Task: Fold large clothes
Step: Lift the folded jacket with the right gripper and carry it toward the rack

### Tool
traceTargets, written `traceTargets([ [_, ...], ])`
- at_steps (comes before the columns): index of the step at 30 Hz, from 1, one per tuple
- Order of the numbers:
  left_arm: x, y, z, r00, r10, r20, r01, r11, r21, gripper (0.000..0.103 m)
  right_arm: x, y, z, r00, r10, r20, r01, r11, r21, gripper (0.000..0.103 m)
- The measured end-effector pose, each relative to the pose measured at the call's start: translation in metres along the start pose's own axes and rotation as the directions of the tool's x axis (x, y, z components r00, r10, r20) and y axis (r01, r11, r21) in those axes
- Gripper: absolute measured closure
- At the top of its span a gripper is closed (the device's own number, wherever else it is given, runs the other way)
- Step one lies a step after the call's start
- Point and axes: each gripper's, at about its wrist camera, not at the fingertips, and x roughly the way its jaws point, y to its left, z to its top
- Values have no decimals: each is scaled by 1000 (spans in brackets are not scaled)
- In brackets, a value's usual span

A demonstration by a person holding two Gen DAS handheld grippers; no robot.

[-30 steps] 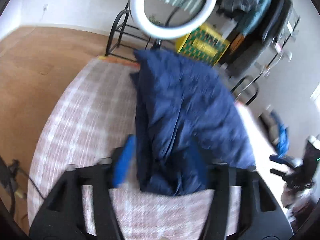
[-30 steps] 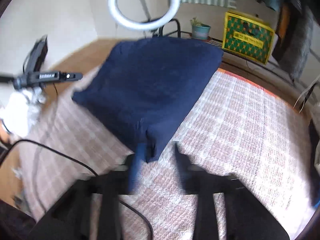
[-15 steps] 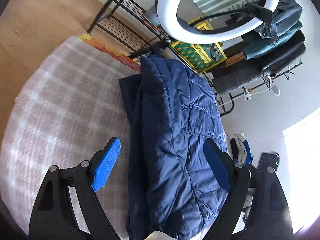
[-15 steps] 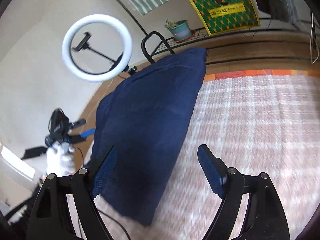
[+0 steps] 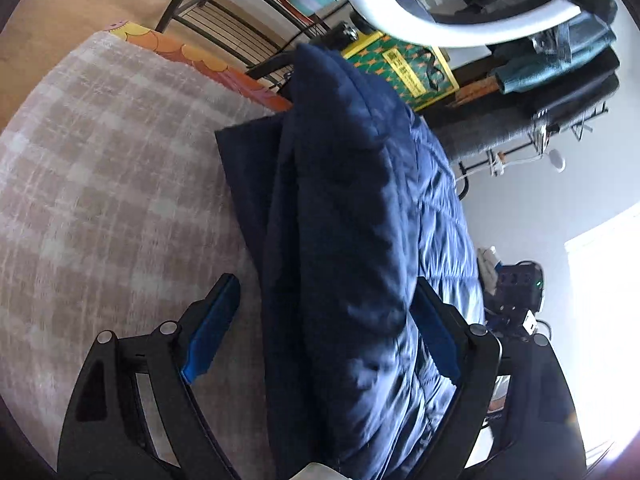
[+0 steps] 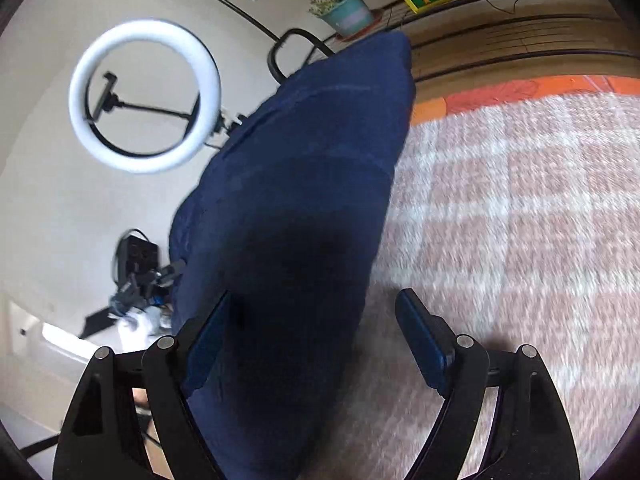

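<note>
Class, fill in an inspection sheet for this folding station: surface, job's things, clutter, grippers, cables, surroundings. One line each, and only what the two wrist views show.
Surface: pink-and-white checked blanket with an orange patterned edge.
Job's things: navy quilted jacket, folded into a long bundle on the blanket.
Clutter: nothing seen on the blanket besides the jacket.
Grippers: left gripper jaws wide open, straddling the jacket; right gripper jaws wide open, jacket edge between them; neither clamps it.
Cables: thin dark cord near the black device on the floor; blurred.
Surroundings: ring light on a stand, potted plant, yellow-and-green box, black metal rack, clothes piled on a chair.
</note>
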Motion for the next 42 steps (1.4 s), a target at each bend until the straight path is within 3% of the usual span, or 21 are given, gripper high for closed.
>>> traceTargets([
  [5, 6, 7, 11, 997, -64, 38, 66, 996, -52, 16, 9, -2, 15, 997, 77, -3, -77, 997, 20, 21],
  [9, 12, 1, 14, 998, -52, 38, 53, 998, -20, 19, 25, 10, 21, 999, 52, -5, -52, 998, -31, 19],
  [11, 16, -1, 18, 999, -39, 36, 40, 999, -27, 31, 34, 18, 22, 1000, 29, -12, -29, 998, -63, 19],
  [13, 22, -2, 17, 999, -38, 24, 39, 999, -37, 51, 40, 24, 20, 1000, 11, -10, -12, 996, -86, 21],
  [16, 21, -13, 14, 999, -6, 44, 5, 1000, 6, 66, 36, 22, 19, 1000, 6, 4, -5, 997, -73, 37],
  [18, 20, -24, 12, 998, 18, 57, -20, 999, 29, 73, 30, 21, 18, 1000, 1, 16, 1, 997, -72, 57],
  [19, 18, -30, 12, 998, 31, 63, -34, 998, 47, 76, 27, 21, 17, 1000, -7, 18, 9, 997, -81, 61],
  [21, 16, -45, 9, 994, 73, 76, -80, 993, 85, 79, 22, 32, 14, 998, -51, 28, 54, 991, -126, 72],
  [24, 16, -62, 2, 989, 118, 87, -127, 986, 107, 81, 14, 50, 10, 992, -121, 41, 126, 974, -186, 78],
  [34, 3, -113, -49, 990, 120, 77, -131, 979, 159, 84, -41, 105, -25, 956, -282, 76, 290, 887, -359, 82],
  [42, -24, -183, -113, 992, 90, 91, -109, 965, 237, 84, -116, 156, -73, 922, -357, 146, 384, 811, -441, 83],
])
